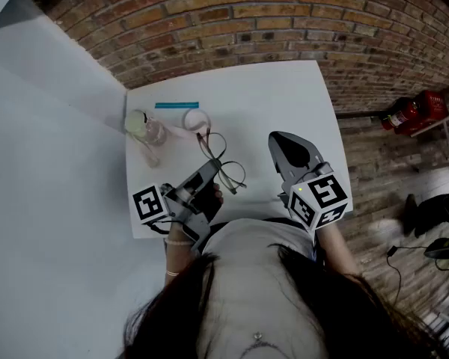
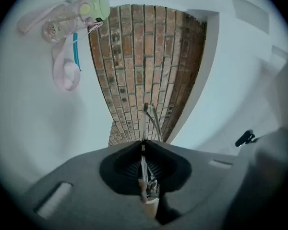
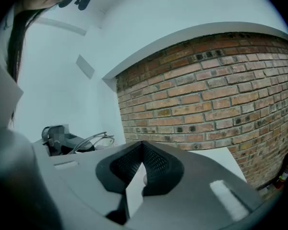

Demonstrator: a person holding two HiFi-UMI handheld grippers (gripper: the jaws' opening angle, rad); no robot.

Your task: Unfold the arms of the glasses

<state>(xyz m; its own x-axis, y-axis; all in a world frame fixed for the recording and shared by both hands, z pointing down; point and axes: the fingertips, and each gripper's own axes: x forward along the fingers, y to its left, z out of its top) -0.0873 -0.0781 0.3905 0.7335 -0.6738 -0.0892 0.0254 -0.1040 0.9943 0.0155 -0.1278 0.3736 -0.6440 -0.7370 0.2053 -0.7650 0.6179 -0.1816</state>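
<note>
The thin wire-framed glasses point(image 1: 230, 173) are held a little above the white table point(image 1: 284, 96), near its front edge. My left gripper point(image 1: 212, 173) is shut on them from the left. In the left gripper view a thin metal part of the glasses point(image 2: 151, 118) runs between the closed jaws and sticks out past the tips of the left gripper point(image 2: 143, 143). One arm with a reddish tip point(image 1: 203, 138) points away from me. My right gripper point(image 1: 275, 138) hovers to the right of the glasses, apart from them, jaws together and holding nothing. The right gripper view shows the glasses point(image 3: 93, 141) off to the left.
A pink bottle with a pale green lid point(image 1: 144, 128) lies at the table's left edge, with a white strap loop point(image 1: 196, 118) and a blue stick point(image 1: 176, 105) beside it. A brick wall point(image 1: 284, 21) stands behind the table. A red fire extinguisher point(image 1: 410, 114) lies on the floor at right.
</note>
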